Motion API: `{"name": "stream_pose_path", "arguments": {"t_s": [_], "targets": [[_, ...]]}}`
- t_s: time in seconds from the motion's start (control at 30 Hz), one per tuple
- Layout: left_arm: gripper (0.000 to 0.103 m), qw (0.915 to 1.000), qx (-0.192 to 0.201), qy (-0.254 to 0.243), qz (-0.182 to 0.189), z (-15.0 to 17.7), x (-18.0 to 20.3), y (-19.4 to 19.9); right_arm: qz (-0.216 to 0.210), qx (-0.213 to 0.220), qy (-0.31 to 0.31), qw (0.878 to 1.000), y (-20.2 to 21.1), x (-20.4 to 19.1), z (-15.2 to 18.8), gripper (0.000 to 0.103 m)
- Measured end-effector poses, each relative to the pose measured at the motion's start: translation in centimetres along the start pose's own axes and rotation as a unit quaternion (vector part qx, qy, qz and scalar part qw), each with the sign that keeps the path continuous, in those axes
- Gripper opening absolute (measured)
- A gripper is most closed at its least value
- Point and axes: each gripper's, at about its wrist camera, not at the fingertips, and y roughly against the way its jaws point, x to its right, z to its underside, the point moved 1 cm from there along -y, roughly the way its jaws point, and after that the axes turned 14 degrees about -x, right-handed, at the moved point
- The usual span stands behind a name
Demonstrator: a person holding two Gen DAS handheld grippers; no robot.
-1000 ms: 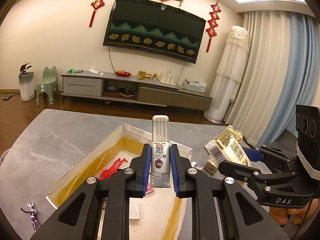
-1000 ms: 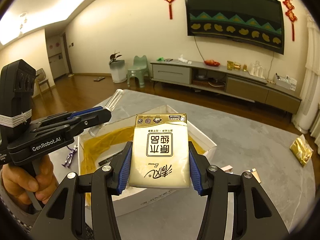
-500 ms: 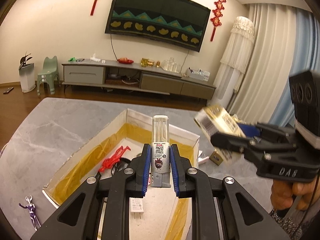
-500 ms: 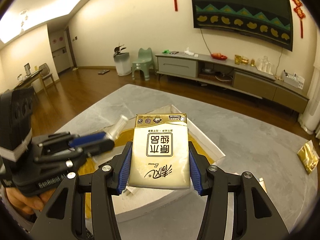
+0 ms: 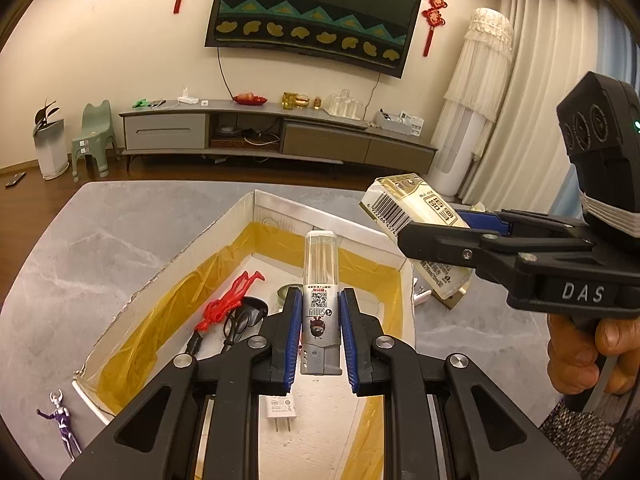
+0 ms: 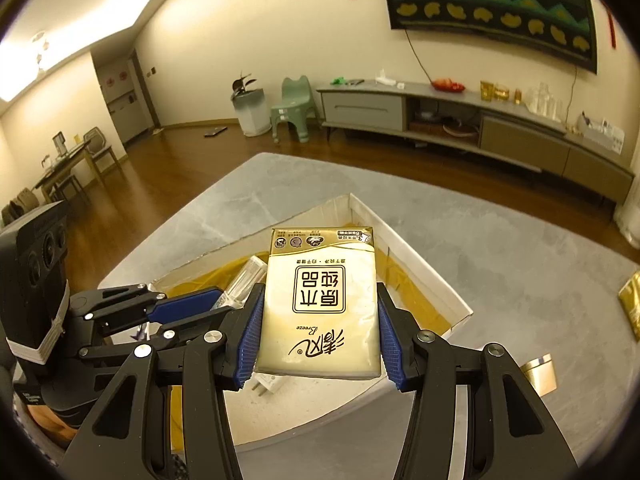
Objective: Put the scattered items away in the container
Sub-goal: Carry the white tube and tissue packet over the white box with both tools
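My left gripper (image 5: 320,316) is shut on a clear-capped toothpick dispenser (image 5: 321,280), held upright over the white box (image 5: 280,204) lined with yellow plastic. Inside the box lie a red figure (image 5: 228,300), black scissors (image 5: 240,320) and a white plug (image 5: 278,408). My right gripper (image 6: 318,332) is shut on a cream and gold tissue pack (image 6: 320,300), held above the box (image 6: 424,264); the same pack (image 5: 416,220) shows over the box's right rim in the left wrist view. The left gripper (image 6: 180,308) appears at left in the right wrist view.
A purple figure (image 5: 62,420) lies on the grey marble table (image 5: 80,248) left of the box. A gold packet (image 6: 630,304) and a small gold box (image 6: 540,372) lie on the table to the right. A hand (image 5: 580,352) holds the right gripper's handle.
Both grippers have moved forward over the box with their loads still held. The box interior with the red figure, scissors and plug now shows more fully.
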Motion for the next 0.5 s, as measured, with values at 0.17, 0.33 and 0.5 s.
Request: {"name": "stream_pose_path", "arguments": {"t_s": [0.17,0.33,0.5], "targets": [[0.020,1.0000,-0.006,-0.001,-0.003,-0.3,-0.2,-0.5,-0.015,-0.016,-0.016,1.000,-0.9,1.4,-0.7,0.054],[0.020,0.9999,-0.012,0.000,-0.004,-0.4,-0.3,-1.0,-0.028,-0.031,-0.025,0.999,-1.9,2.4,-1.3,0.054],[0.020,0.9998,-0.017,-0.001,-0.003,-0.6,-0.3,-1.3,-0.043,-0.048,-0.031,0.997,-3.1,3.0,-1.9,0.054]]}}
